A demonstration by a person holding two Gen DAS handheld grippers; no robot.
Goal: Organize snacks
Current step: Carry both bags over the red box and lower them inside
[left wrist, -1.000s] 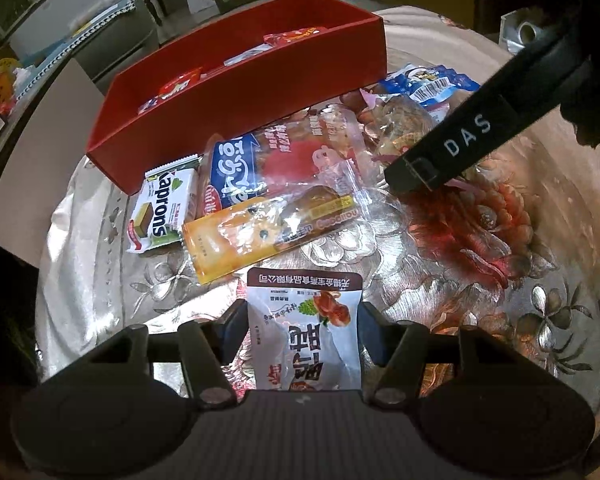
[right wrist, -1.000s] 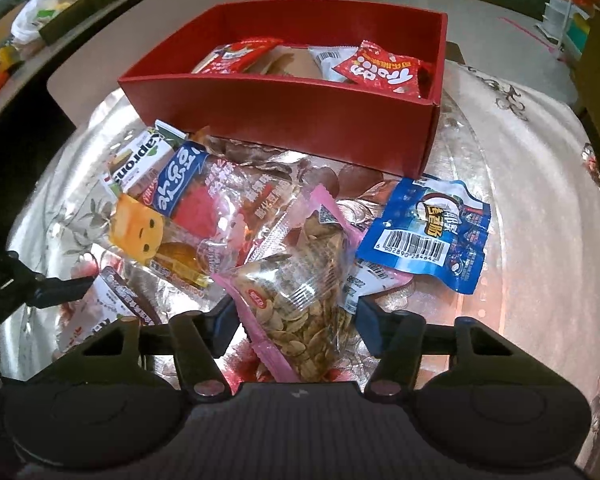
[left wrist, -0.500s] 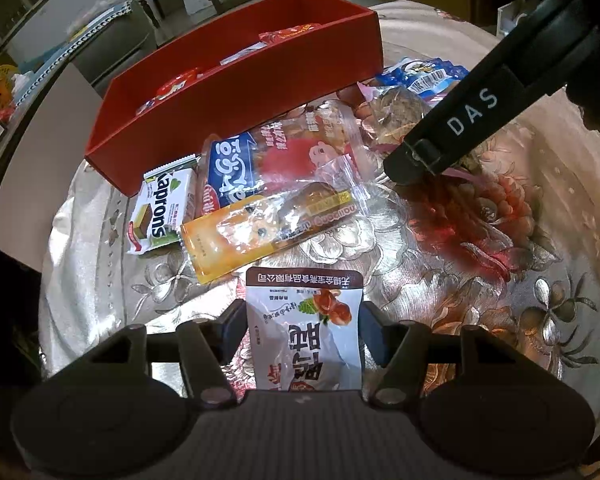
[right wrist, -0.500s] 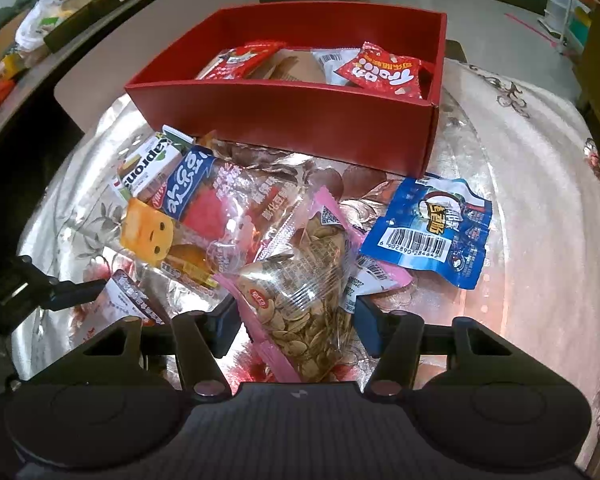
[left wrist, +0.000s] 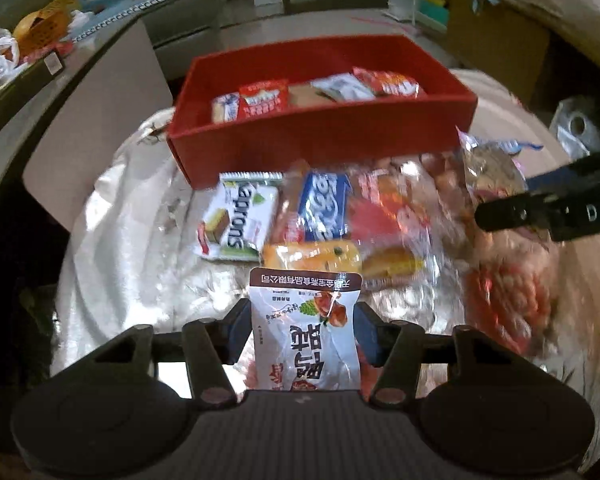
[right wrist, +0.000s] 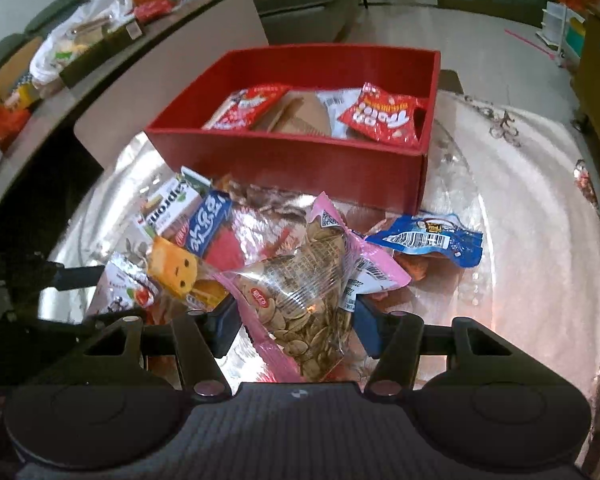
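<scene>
**Both grippers loaded, red box ahead**

Between my left gripper (left wrist: 303,328) fingers sits a white snack pouch (left wrist: 305,332), clamped. My right gripper (right wrist: 296,322) pinches a pink-edged bag of seeds (right wrist: 300,292). Beyond both stands the red box (right wrist: 300,160) (several packets inside), on the counter (right wrist: 520,216).

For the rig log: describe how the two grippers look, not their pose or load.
Both look alike: a dark grey ribbed body with two round housings, black linkage bars on metal pivot pins, and dark fingers with bluish pads. The left gripper sees the right gripper's black finger, printed with white letters "DA". No cables or sleeves show.
</scene>
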